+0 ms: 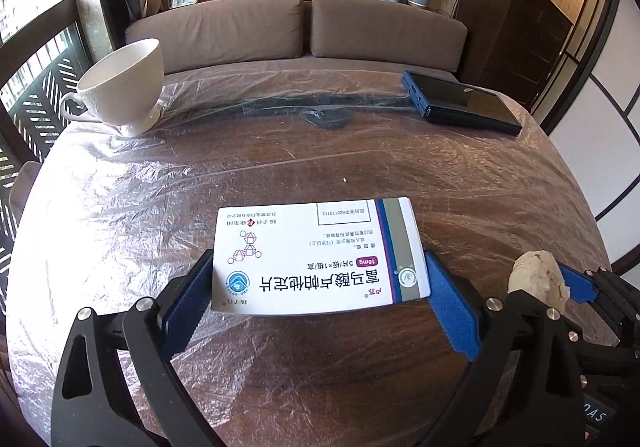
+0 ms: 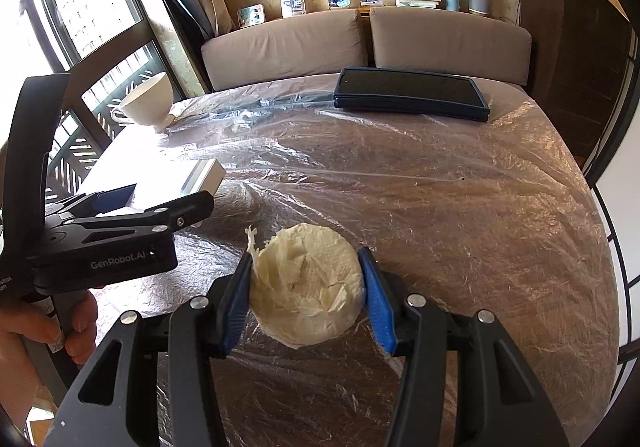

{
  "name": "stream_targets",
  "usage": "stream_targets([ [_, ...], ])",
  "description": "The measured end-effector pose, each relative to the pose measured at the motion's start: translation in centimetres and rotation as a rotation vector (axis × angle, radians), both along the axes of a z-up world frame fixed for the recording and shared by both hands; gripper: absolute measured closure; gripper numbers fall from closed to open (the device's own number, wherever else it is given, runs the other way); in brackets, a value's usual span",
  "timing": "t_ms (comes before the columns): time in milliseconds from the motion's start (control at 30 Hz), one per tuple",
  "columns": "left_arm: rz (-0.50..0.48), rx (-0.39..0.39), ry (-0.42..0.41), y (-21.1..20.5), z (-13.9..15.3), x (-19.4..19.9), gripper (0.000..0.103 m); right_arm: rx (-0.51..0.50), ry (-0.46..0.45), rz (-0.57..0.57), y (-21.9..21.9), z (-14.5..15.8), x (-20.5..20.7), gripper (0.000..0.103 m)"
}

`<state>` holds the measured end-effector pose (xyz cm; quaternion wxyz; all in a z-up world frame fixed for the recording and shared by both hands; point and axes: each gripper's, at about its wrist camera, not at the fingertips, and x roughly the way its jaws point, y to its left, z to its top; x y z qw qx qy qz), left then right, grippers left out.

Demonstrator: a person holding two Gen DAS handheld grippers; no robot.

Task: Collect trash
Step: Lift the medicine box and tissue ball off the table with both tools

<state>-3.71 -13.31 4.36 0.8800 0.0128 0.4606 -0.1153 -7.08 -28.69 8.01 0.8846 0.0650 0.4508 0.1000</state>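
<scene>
A white medicine box (image 1: 320,259) with blue print is clamped between the blue pads of my left gripper (image 1: 320,299), held just above the plastic-covered table (image 1: 360,167). In the right wrist view the same box (image 2: 202,177) shows bright white at the left, with the left gripper's black body in front of it. A crumpled ball of white tissue (image 2: 308,283) sits between the blue pads of my right gripper (image 2: 306,287), which press on both its sides. That tissue ball (image 1: 538,279) also appears at the right edge of the left wrist view.
A white cup (image 1: 124,87) stands at the table's far left edge. A dark blue tablet-like case (image 1: 460,103) lies at the far right. A brown sofa (image 1: 300,31) runs behind the table. A hand (image 2: 44,331) grips the left tool's handle.
</scene>
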Motion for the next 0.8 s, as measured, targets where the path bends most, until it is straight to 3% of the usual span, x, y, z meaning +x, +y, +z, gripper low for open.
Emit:
stream_targets([
  [800,0.03,-0.016,-0.007,1.1,0.9,-3.3,0.005,0.006,-0.011,0.035,0.5,0.7,-2.0,0.053],
])
